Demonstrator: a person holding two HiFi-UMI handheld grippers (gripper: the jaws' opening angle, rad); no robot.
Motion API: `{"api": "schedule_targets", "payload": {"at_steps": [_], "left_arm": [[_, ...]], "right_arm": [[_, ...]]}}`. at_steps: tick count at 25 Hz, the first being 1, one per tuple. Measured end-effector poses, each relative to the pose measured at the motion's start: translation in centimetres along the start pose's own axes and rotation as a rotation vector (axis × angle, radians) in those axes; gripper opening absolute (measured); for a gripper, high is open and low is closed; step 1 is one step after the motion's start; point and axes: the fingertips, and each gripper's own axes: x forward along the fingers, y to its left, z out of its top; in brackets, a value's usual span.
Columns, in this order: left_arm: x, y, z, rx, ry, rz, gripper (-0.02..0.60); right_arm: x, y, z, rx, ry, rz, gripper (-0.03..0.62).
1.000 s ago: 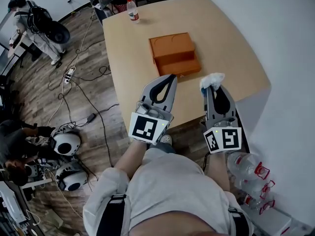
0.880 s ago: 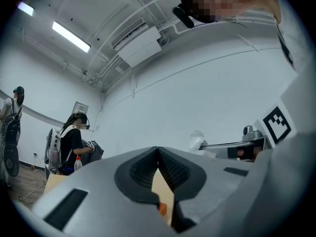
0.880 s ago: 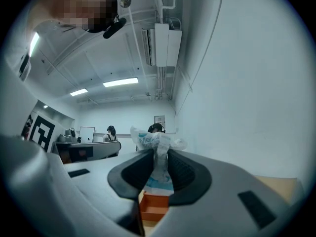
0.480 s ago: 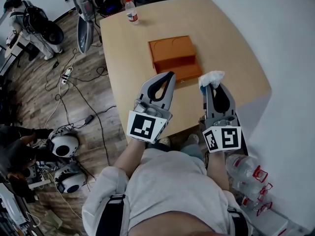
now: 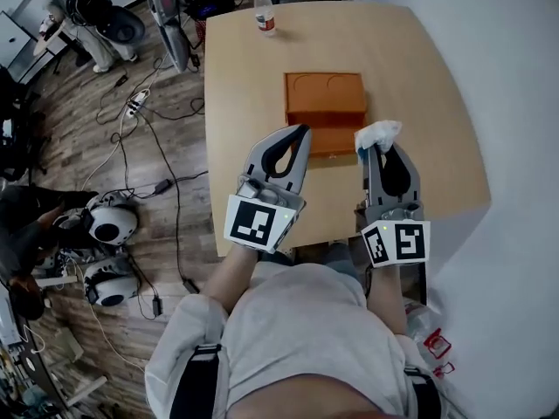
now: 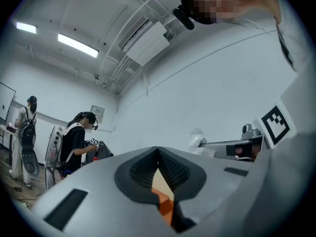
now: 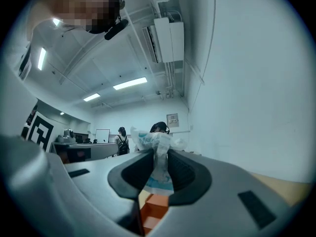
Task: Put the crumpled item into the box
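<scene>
One wooden table (image 5: 419,68) carries one orange box (image 5: 325,112) at its middle and one plastic bottle (image 5: 264,11) at its far edge. The box lies open, with two round recesses in its far half. Two grippers hang over the near edge. The left gripper (image 5: 301,131) is pressed together and empty. The right gripper (image 5: 374,147) pinches the single white crumpled item (image 5: 380,134), just right of the box's near corner and outside it.

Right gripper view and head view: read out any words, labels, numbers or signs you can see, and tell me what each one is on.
"Me": blue print on the crumpled item; the rest is lost in the creases.
Left marker cube: black-and-white square pattern, no letters.
Right marker cube: the same kind of pattern, no letters.
Bottle: red label, too small to read.
Wall sign: too small to read.
</scene>
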Motion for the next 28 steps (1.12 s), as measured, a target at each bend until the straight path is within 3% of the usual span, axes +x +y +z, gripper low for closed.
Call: {"api": "schedule_targets", "payload": {"at_steps": [21, 28], "left_arm": [[4.1, 0.2, -0.7, 0.033, 0.005, 0.353, 0.014], [3.5, -0.3, -1.5, 0.006, 0.018, 0.487, 0.014]], "right_arm": [[6.4, -4.5, -0.3, 0.009, 0.029, 0.371, 0.084], [7.7, -4.8, -1.6, 0.013, 0.083, 0.497, 0.083]]}}
